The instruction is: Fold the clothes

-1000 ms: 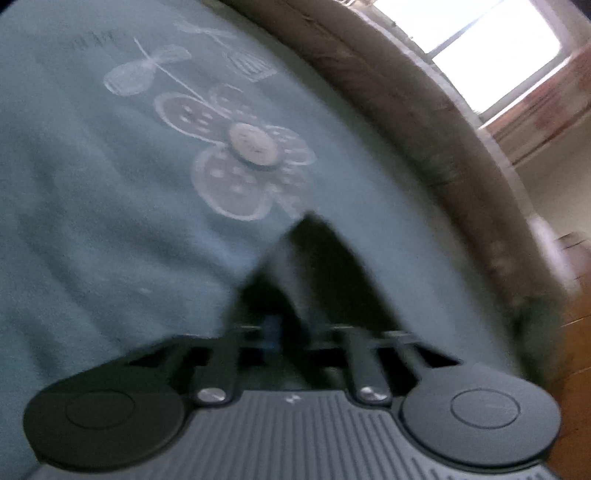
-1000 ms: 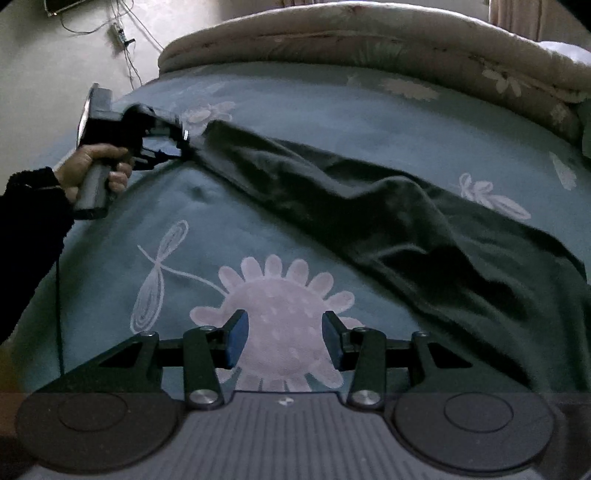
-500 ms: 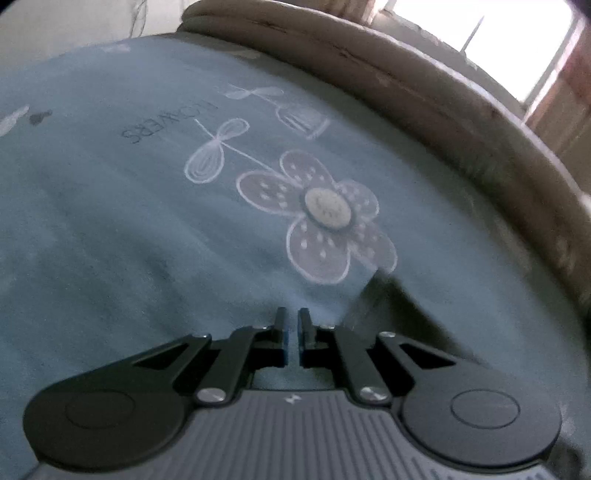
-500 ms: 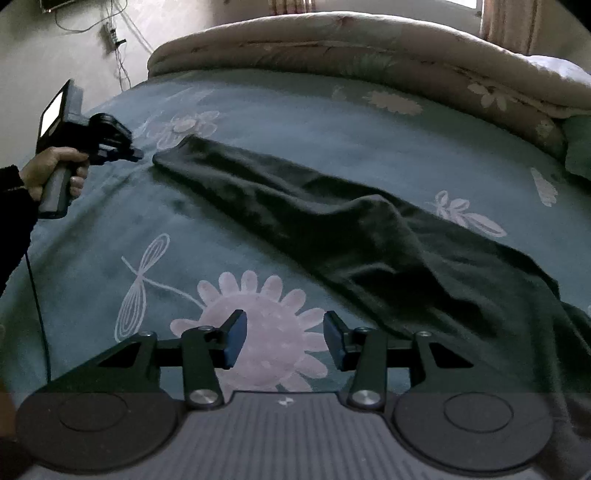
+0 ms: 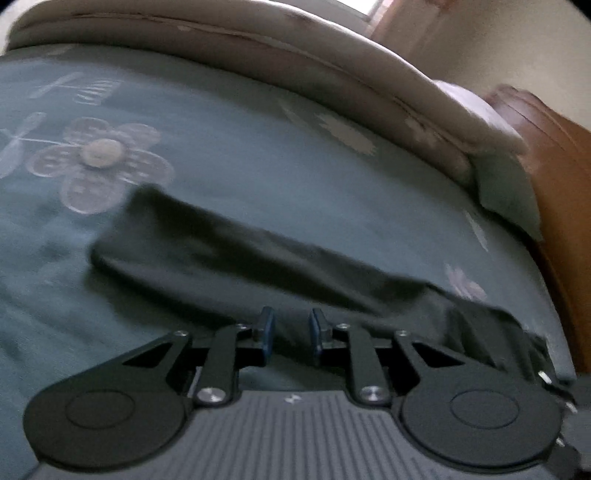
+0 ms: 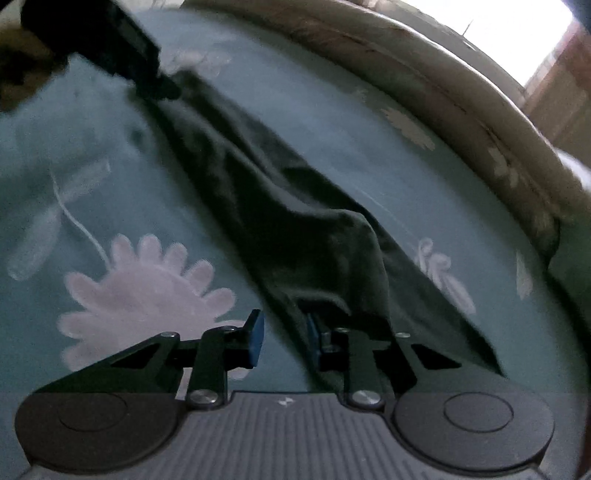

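Observation:
A long dark garment (image 5: 258,266) lies stretched across the teal flowered bed sheet (image 5: 258,147). In the left wrist view my left gripper (image 5: 291,332) hovers over the garment's near edge. Its jaws are opening and nothing is pinched between them. In the right wrist view the garment (image 6: 295,229) runs from top left to bottom right, with a raised fold near my right gripper (image 6: 284,339). The right jaws are closing. The cloth's edge lies between them by the right finger, and sheet still shows in the gap. The left gripper (image 6: 122,40) appears blurred at the garment's far end.
A rolled beige quilt (image 5: 258,48) lies along the far side of the bed. A wooden headboard (image 5: 554,166) and a teal pillow (image 5: 506,192) stand at the right. A bright window (image 6: 517,33) is behind the quilt (image 6: 443,96).
The left gripper let go of the garment's end, swung to face along the garment, and its jaws parted. The right gripper dropped to the garment's edge and its jaws narrowed.

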Demonstrator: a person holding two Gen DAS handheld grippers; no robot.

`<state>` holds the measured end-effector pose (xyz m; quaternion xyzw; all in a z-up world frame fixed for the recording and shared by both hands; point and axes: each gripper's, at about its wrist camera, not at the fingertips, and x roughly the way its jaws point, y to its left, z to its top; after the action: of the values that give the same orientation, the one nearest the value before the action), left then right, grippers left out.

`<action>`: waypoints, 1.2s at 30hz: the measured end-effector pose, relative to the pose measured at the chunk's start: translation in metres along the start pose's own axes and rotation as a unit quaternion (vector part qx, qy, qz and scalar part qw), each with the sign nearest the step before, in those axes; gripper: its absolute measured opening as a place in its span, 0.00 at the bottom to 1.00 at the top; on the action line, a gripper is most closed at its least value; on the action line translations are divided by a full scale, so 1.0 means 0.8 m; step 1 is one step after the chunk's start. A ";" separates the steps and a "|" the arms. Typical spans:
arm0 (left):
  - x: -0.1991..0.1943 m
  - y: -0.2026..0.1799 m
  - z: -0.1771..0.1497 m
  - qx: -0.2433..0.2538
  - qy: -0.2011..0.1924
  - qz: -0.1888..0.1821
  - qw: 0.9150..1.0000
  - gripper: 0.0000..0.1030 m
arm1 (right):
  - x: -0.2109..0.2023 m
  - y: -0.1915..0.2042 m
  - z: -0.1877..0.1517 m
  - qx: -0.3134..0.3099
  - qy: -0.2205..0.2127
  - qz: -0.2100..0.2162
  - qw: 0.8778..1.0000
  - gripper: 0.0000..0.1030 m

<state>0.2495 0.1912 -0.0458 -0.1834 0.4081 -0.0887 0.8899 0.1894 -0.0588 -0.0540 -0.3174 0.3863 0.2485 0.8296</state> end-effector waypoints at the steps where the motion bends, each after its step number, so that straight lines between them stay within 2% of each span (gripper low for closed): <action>1: -0.002 -0.005 -0.006 0.008 0.001 -0.006 1.000 0.22 | 0.012 0.003 0.003 -0.016 0.004 -0.002 1.000 0.29; 5: -0.014 -0.018 -0.022 0.038 0.005 -0.014 0.999 0.26 | 0.049 0.018 0.005 -0.073 0.011 -0.035 0.997 0.26; 6: -0.017 -0.020 -0.026 0.043 0.008 -0.015 0.999 0.26 | 0.049 0.019 0.006 -0.071 0.011 -0.030 0.997 0.13; 7: -0.020 -0.019 -0.028 0.044 0.011 -0.014 0.999 0.26 | 0.050 0.020 0.006 -0.068 0.011 -0.025 0.997 0.03; 12: -0.025 -0.021 -0.033 0.053 0.017 -0.003 0.998 0.26 | 0.032 0.005 0.004 -0.033 0.013 0.043 0.998 0.03; 14: -0.024 -0.024 -0.034 0.055 0.019 0.001 0.998 0.26 | 0.028 -0.017 0.002 0.015 0.020 0.099 0.995 0.03; 15: -0.023 -0.026 -0.035 0.054 0.020 0.003 0.998 0.26 | 0.025 -0.028 0.001 0.038 0.021 0.122 0.992 0.06; 16: -0.022 -0.029 -0.036 0.053 0.020 0.004 0.998 0.26 | 0.021 -0.036 -0.001 0.052 0.018 0.126 0.991 0.09; 17: -0.022 -0.032 -0.037 0.052 0.021 0.003 0.998 0.26 | 0.014 -0.043 -0.003 0.057 0.010 0.121 0.991 0.13; 22: -0.015 -0.061 -0.038 0.063 0.026 0.002 0.998 0.27 | -0.031 -0.091 -0.028 0.082 -0.022 0.093 0.992 0.14; 25: -0.012 -0.089 -0.039 0.073 0.027 0.006 0.997 0.27 | -0.051 -0.136 -0.063 0.105 -0.024 0.055 0.993 0.20; 27: -0.014 -0.109 -0.045 0.078 0.027 0.006 0.997 0.28 | -0.060 -0.176 -0.102 0.136 -0.020 0.031 0.990 0.22; 30: -0.015 -0.139 -0.057 0.083 0.028 0.005 0.996 0.35 | -0.071 -0.239 -0.163 0.187 -0.013 -0.006 0.982 0.23; 32: -0.016 -0.158 -0.070 0.082 0.034 0.005 0.996 0.35 | -0.072 -0.287 -0.206 0.226 -0.007 -0.033 0.974 0.24; 34: -0.017 -0.175 -0.086 0.080 0.043 0.007 0.996 0.35 | -0.067 -0.330 -0.240 0.255 -0.005 -0.051 0.965 0.33; 36: -0.017 -0.192 -0.101 0.076 0.053 0.009 0.996 0.35 | -0.058 -0.369 -0.269 0.277 -0.003 -0.067 0.959 0.37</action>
<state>0.1779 0.0343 -0.0239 -0.1066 0.4487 -0.1215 0.8789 0.2527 -0.4201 -0.0255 -0.0998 0.4156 0.0769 0.9008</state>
